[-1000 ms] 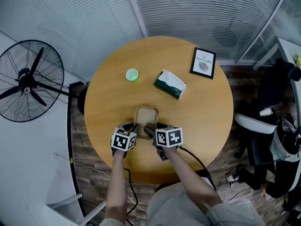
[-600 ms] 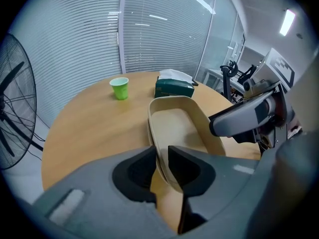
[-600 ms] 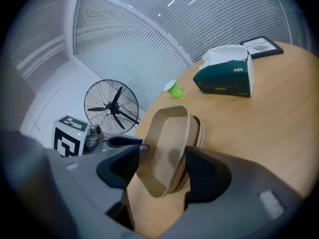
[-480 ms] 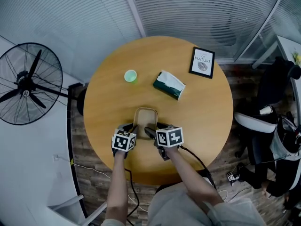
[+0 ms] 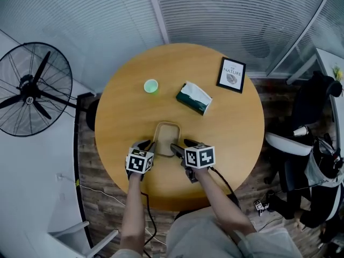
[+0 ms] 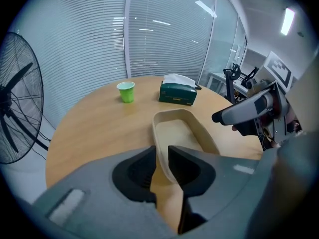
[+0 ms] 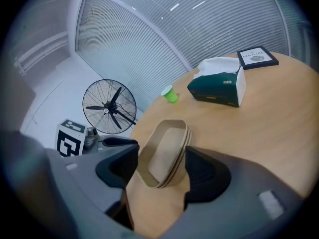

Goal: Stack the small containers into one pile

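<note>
Several nested beige oval containers (image 5: 167, 136)

The near end of the container stack (image 6: 182, 131) disappears behind the left gripper (image 6: 160, 158), whose jaws pinch its wall. Between the jaws of the right gripper (image 7: 160, 169), which have just been opening, the stack's layered rims are too fine to count, and whether the right-hand jaw touches them cannot be told. Far left of the left gripper's jaws, the fan (image 6: 15, 98) is cut by the picture's edge.
</note>
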`<state>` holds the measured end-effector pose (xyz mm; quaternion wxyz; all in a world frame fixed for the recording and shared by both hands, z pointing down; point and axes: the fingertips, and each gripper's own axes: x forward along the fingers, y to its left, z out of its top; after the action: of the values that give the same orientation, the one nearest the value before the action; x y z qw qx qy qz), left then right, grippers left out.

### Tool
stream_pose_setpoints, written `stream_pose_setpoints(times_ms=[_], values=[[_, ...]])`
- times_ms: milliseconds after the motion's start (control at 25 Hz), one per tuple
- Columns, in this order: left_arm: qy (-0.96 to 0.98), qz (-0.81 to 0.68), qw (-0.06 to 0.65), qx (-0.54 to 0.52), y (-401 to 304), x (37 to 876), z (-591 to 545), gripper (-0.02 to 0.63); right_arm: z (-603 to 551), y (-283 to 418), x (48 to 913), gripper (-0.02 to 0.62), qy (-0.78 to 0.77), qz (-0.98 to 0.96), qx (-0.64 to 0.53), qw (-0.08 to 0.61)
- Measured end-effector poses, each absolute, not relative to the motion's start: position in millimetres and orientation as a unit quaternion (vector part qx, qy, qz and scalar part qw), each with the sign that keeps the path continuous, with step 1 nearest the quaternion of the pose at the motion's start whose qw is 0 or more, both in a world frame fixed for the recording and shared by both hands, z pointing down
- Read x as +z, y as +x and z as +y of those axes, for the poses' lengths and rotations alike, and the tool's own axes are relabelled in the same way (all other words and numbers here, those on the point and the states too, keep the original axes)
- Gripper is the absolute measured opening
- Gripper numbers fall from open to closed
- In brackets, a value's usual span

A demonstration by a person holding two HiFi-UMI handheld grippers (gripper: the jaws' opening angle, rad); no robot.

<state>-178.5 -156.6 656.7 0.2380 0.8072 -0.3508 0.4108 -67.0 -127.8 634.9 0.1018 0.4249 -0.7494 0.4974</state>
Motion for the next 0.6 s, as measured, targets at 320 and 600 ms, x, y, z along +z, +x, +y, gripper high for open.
stream_pose_setpoints(times_ms=[320, 600], values=[[0.818, -0.373, 0.230, 0.372, -184, 638, -125, 0.081, -103, -45, 634, 0.288, 0.418, -0.781, 0.437, 0.156], [0.822, -0.398, 0.237, 0.331, -187, 626, -88, 0.081, -78, -58, 624, 0.288, 0.402, -0.814, 0.378, 0.181]])
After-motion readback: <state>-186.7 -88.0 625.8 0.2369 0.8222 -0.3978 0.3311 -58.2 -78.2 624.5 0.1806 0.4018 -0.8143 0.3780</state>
